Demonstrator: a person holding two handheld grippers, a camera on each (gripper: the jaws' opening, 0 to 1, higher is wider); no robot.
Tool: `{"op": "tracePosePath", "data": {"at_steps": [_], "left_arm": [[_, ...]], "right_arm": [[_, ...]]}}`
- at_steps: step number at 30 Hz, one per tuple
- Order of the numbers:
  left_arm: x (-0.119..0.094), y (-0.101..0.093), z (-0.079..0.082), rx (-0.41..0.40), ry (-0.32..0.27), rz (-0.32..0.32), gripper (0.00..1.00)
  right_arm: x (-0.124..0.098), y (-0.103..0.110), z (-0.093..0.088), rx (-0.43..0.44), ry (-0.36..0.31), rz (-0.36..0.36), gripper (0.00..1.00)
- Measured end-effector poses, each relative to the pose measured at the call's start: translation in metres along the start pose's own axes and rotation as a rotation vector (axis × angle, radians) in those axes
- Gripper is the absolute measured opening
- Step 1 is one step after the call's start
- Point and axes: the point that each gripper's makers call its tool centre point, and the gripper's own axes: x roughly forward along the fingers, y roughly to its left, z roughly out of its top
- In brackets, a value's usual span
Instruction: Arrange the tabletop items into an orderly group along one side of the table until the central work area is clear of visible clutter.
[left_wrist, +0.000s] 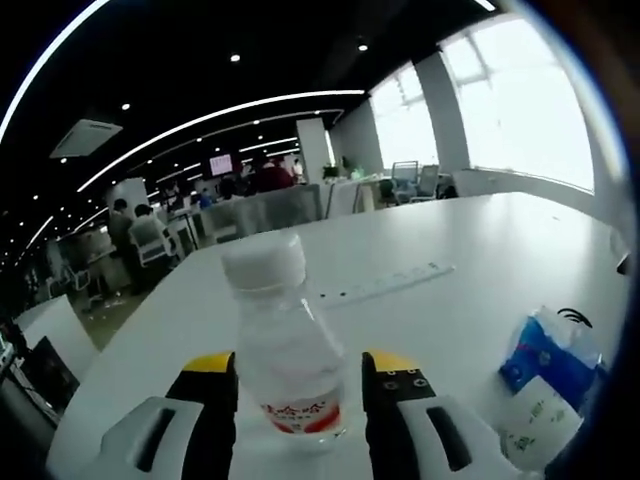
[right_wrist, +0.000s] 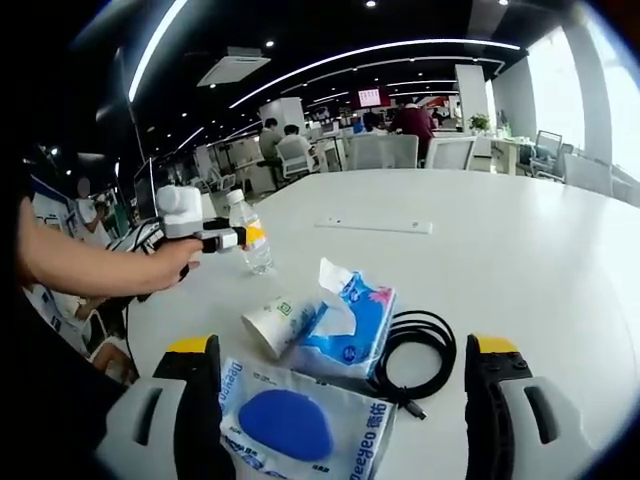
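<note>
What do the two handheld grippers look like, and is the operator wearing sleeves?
Both match: the left gripper and right gripper have black jaws with yellow tips on pale grey-white bodies with dark slots. In the right gripper view, the left gripper carries a white box on top. The person's forearm is bare, with no sleeve visible.

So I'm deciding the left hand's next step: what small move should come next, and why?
Probably close the left claw on the water bottle. The bottle stands upright between the open jaws, away from the tissue pack, paper cup and black cable, so gripping it comes before carrying it.
</note>
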Motion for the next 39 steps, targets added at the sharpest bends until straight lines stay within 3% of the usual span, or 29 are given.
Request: {"op": "tracePosePath", "data": {"at_steps": [9,17,25,30,35,39], "left_arm": [[-0.02,-0.007,-0.004,-0.031,-0.003,-0.057,0.61],[-0.049,-0.014,-0.007,-0.02,0.017,-0.128,0.63],[-0.078,-0.026,-0.009,0.013,0.004,-0.259,0.7],[-0.101,-0.046,-0.006,0.027,0.011,-0.369,0.76],[-0.118,-0.049,0.0,0.043,-0.021,-0.383,0.77],[-0.128,-0.049,-0.006,0.052,-0.002,-0.401,0.8]], "right_arm": [[0.005,0.009,0.002,-0.028,0.005,0.022,1.0],[0.007,0.013,0.001,-0.042,0.011,0.034,1.0],[0.011,0.012,0.001,-0.062,0.012,0.034,1.0],[0.013,0.013,-0.002,-0.071,0.02,0.034,1.0],[0.013,0.014,-0.006,-0.072,0.027,0.036,1.0],[0.014,0.013,-0.007,-0.074,0.032,0.031,1.0]]}}
